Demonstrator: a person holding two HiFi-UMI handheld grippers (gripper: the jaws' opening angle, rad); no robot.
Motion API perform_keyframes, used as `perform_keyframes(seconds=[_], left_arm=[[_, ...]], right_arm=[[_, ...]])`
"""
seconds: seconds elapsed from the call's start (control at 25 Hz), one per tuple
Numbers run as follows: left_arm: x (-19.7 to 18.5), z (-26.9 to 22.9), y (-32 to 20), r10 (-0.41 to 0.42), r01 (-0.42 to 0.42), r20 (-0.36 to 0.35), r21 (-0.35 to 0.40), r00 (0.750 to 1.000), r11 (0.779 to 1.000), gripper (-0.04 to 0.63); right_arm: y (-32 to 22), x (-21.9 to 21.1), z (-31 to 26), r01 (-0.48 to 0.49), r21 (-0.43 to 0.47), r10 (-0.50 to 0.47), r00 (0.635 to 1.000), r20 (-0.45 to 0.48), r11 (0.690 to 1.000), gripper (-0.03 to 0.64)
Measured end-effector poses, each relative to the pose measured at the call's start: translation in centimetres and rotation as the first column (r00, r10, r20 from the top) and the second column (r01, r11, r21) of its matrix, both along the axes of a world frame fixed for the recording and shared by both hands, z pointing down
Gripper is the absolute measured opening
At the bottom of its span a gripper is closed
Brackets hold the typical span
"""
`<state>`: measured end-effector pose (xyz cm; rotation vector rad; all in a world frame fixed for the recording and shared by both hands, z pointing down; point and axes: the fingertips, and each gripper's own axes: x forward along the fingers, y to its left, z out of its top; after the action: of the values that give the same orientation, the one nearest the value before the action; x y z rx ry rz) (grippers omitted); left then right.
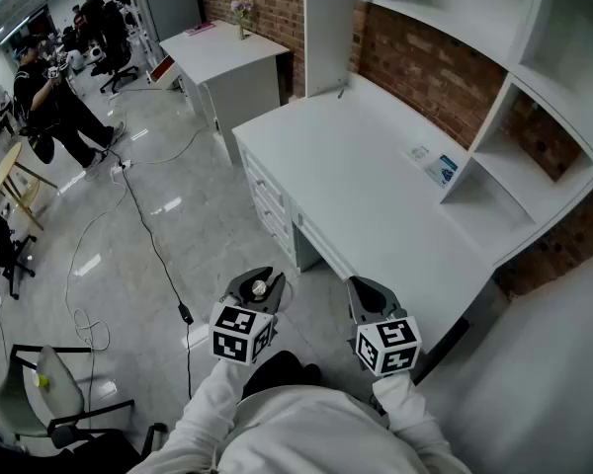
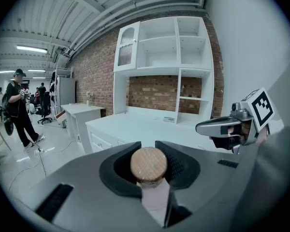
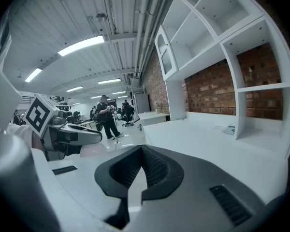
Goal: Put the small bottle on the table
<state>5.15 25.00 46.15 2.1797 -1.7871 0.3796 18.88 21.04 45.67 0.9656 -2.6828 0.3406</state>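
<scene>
the small bottle (image 2: pixel 149 166) was in the left gripper (image 2: pixel 146 145). its 2 jaws were partly apart and squeezed the bottle on both sides. the bottle had a round brown cork top and a pale neck. what was inside it could not be seen. it hung over the floor (image 1: pixel 178 225), near the white surface (image 1: pixel 376 186) but not on it. the right gripper (image 3: pixel 141 149) was closed and held nothing.

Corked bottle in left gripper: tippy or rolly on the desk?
Probably light: the small bottle fits between the pads of the left gripper. Round cork and narrow neck suggest it would roll if laid down, perhaps tip if set off-vertical on the smooth white desk. Its base is hidden.
</scene>
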Motion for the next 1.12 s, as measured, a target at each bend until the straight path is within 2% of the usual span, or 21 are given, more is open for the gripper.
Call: perform_keyframes(seconds=[0.6,0.88,1.12], left_arm=[[-1.7,-0.1,-4.4,-0.003,0.003,-0.004,0.007,1.000,1.000,0.103],[-4.3,0.1,-8.6,0.006,-0.006,-0.015,0.010,1.000,1.000,0.103],[-7.7,0.3,-13.6,0.019,-0.019,-0.023,0.010,1.000,1.000,0.103]], right_arm=[[-4.4,-1.3,-0.1,-0.038,-0.023,0.039,0.999,0.034,0.999,0.028],[-8.1,-3.9,0.0,-0.044,-0.031,0.045,0.999,0.028,0.999,0.028],[-12.8,-7.8,0.3,-0.043,-0.037,0.044,0.999,0.021,0.998,0.028]])
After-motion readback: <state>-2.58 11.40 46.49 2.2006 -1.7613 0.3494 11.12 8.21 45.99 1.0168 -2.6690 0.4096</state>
